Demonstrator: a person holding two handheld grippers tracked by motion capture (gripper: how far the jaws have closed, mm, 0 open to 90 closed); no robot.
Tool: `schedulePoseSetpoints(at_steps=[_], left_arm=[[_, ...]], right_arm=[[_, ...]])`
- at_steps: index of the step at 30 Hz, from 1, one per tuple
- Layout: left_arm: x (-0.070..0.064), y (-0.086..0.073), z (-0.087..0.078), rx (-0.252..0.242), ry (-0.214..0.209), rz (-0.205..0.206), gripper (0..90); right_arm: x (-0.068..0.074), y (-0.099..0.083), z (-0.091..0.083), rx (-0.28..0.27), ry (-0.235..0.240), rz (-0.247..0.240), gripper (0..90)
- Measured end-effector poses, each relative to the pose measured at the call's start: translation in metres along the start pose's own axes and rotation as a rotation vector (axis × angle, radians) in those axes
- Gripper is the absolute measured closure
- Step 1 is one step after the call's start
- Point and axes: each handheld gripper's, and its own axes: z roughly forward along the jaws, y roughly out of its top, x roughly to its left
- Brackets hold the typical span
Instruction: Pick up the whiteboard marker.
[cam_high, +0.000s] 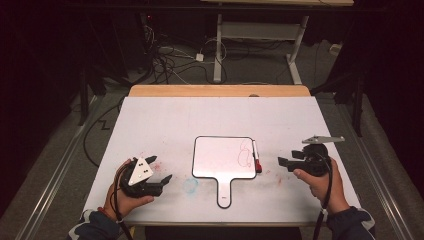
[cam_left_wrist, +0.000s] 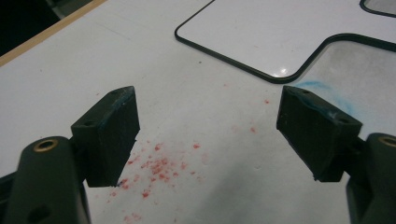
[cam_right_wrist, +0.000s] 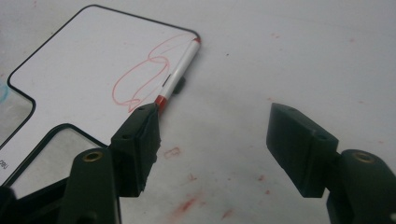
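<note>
Here's the table (cam_high: 165, 120), white and smudged, and in the middle of it lies a small paddle-shaped whiteboard (cam_high: 220, 157), handle pointing to six o'clock. A red scribble (cam_high: 245, 152) sits on its three-o'clock side, and a white marker (cam_high: 255, 156) with a red cap lies along that same edge, resting partly on the board's rim.

The left gripper (cam_high: 159, 171) is at the board's eight o'clock, held low over the table, jaws spread wide and empty. In the left gripper view red specks (cam_left_wrist: 156, 168) dot the surface between them, a blue smear (cam_left_wrist: 322, 91) lies near the board's handle.

The right gripper (cam_high: 284, 163) hangs at the board's three o'clock, just beside the marker but apart from it, jaws also spread, nothing held. In the right gripper view the marker (cam_right_wrist: 180, 74) runs away from the left jaw's tip toward twelve o'clock.
</note>
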Motion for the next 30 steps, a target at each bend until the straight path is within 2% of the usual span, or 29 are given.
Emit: schedulePoseSetpoints(at_steps=[5,9,14,16,20,23,30], left_arm=[[0.001,0.0,0.001,0.0,-0.002,0.01,20.4],[0.0,0.0,0.001,0.008,-0.001,0.016,20.4],[0.0,-0.001,0.001,0.014,-0.002,0.018,20.4],[0.0,-0.001,0.001,0.014,-0.003,0.018,20.4],[0.0,-0.002,0.001,0.016,-0.003,0.019,20.4],[0.0,-0.002,0.001,0.019,-0.004,0.02,20.4],[-0.001,-0.002,0.002,0.025,-0.009,0.027,20.4]], right_arm=[[0.002,0.012,0.02,0.054,0.014,0.02,39.7],[0.007,0.023,0.035,0.091,0.029,0.007,42.8],[0.013,0.032,0.056,0.165,0.042,-0.003,45.5],[0.015,0.034,0.064,0.202,0.052,0.01,45.7],[0.019,0.039,0.076,0.239,0.057,0.009,47.7],[0.022,0.044,0.082,0.252,0.035,-0.001,47.8],[0.019,0.057,0.098,0.278,0.006,0.035,50.9]])
